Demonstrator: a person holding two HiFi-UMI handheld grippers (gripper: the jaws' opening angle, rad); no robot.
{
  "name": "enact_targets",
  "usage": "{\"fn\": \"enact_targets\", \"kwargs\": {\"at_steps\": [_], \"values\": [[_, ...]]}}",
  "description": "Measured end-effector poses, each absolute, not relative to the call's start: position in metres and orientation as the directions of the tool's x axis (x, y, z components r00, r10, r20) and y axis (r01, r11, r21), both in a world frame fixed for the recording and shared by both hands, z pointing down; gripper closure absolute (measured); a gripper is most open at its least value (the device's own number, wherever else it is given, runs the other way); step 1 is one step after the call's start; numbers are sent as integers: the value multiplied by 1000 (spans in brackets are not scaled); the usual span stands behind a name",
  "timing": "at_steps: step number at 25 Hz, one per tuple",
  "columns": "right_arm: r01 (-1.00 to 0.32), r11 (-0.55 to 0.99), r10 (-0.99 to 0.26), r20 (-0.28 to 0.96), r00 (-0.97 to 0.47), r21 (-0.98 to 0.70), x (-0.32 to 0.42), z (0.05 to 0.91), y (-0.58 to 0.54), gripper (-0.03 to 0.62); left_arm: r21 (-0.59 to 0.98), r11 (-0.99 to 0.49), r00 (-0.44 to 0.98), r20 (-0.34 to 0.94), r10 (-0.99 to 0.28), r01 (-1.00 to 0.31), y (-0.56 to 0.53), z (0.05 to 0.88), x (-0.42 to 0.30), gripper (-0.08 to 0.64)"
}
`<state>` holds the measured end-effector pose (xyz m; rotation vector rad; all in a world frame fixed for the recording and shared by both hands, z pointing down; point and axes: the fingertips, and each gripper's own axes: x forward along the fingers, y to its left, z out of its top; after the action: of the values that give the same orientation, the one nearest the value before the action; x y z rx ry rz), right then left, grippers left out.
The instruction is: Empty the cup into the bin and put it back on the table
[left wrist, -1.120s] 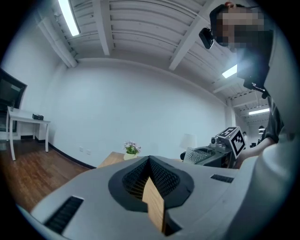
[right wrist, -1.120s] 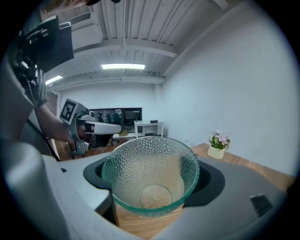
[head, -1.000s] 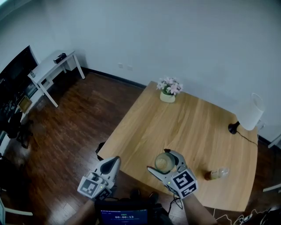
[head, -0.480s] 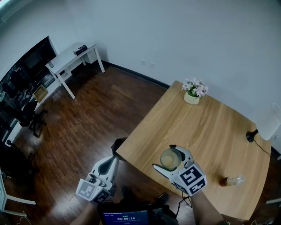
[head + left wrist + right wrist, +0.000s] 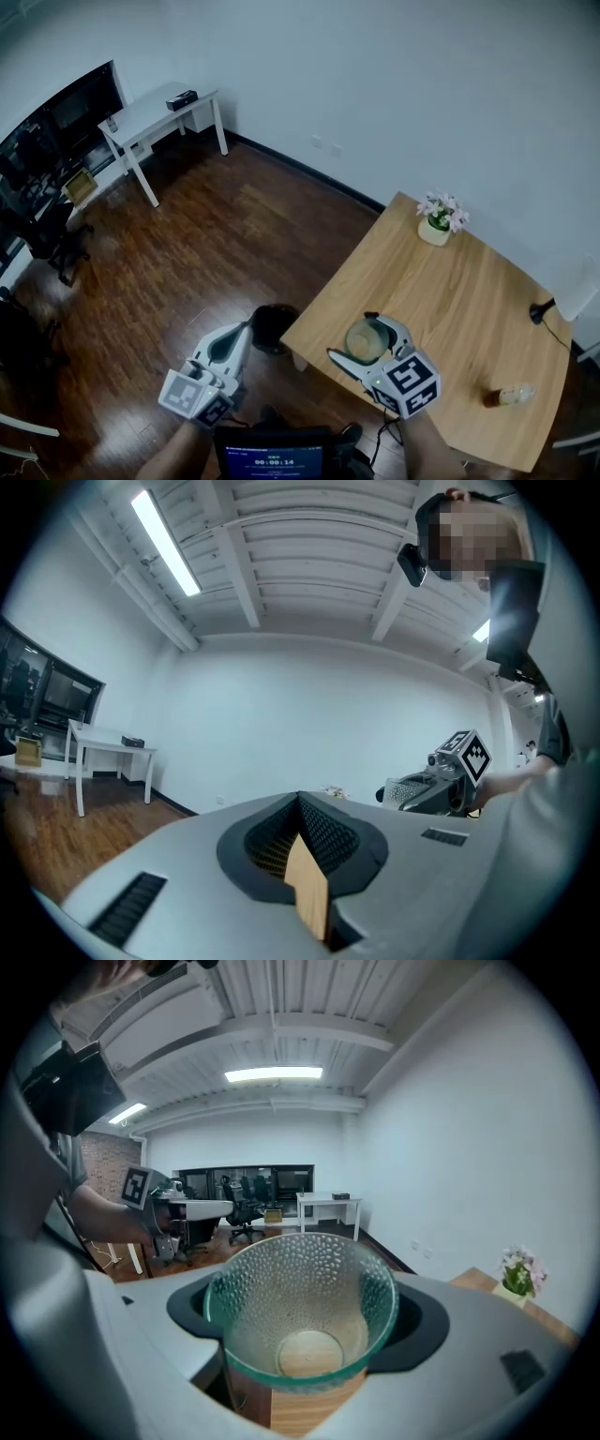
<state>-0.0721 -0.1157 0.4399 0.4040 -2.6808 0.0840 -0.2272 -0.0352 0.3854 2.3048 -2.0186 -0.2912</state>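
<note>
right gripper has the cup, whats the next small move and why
Probably carry the cup left, off the table edge, until it is above the dark bin on the floor by the table corner, keeping it upright. The right gripper is shut on the cup, which is over the tabletop, so tipping now would miss the bin.

Two grippers sit at the bottom of the frame, the left gripper (image 5: 246, 330) and the right gripper (image 5: 348, 335), with one cup (image 5: 366, 341) and one bin (image 5: 272, 328). At right, one wooden table (image 5: 450, 291) carries one flower pot (image 5: 436, 230), one bottle (image 5: 511, 396) and one lamp (image 5: 539, 312). One white desk (image 5: 155, 108) stands at upper left.
</note>
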Motion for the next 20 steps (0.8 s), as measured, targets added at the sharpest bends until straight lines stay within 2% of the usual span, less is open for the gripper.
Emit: {"fn": "enact_targets", "kwargs": {"at_steps": [7,13,20], "values": [[-292,956,-266,408,-873,-3,-141,433,-115,176,131,-170,149,-160,-976,-977,-36,367,-280,560],[-292,956,-274,409,-871,18,-172,426,-117,176,-45,-137,143,-357,-923,-990,-18,324,-307,560],[-283,957,-284,412,-866,65,-192,404,-127,176,-116,-104,149,-510,-847,-988,-5,291,-320,560]]}}
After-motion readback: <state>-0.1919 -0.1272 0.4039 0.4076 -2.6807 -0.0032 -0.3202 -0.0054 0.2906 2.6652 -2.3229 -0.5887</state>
